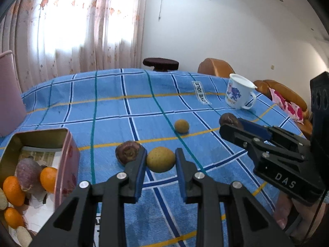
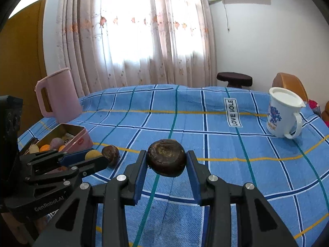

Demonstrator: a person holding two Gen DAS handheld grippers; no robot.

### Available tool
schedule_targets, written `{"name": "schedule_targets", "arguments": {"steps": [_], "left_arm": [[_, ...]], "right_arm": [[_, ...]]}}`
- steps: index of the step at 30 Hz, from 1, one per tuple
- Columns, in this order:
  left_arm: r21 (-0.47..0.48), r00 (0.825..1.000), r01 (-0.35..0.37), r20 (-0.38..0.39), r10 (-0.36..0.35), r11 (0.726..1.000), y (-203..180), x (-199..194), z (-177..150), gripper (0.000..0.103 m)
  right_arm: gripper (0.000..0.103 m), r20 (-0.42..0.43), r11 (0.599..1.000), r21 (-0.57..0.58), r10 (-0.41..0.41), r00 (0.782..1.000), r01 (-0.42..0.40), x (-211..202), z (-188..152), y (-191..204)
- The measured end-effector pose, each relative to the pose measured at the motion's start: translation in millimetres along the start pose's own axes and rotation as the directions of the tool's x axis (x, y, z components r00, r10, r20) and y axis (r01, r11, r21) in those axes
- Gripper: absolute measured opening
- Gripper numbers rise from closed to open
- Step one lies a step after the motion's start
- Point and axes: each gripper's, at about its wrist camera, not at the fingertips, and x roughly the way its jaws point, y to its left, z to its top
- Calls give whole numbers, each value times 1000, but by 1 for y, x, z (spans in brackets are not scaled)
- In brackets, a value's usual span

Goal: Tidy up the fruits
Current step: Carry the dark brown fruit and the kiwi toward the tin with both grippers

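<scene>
Left wrist view: our left tongs [image 1: 160, 160] pinch a tan fruit [image 1: 160, 159]; our right tongs [image 2: 167, 160] clamp a dark fruit [image 2: 167, 158].

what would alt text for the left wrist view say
The left gripper is shut on a yellow-brown fruit above a blue checked cloth. An open tin at the left holds oranges, and two fruits lie loose on the cloth. At the right, the right gripper holds a dark fruit near a mug.

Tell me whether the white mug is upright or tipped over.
Upright: the white mug stands on its base on the blue checked cloth, rim up, handle at the side.
</scene>
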Motion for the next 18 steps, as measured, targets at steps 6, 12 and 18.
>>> {"name": "schedule_targets", "arguments": {"steps": [6,12,18], "left_arm": [[1,999,-11,45,10,1000,0,-9,-2,29],[7,996,-24,85,23,1000,-1,-18,-4,29],[8,993,-34,114,33,999,-1,-24,-5,29]], "right_arm": [[40,59,1000,-22,-3,998,4,-12,-1,4],[40,102,999,-42,-5,995,10,-19,-1,8],[40,138,998,-53,-8,990,15,-25,-2,10]]}}
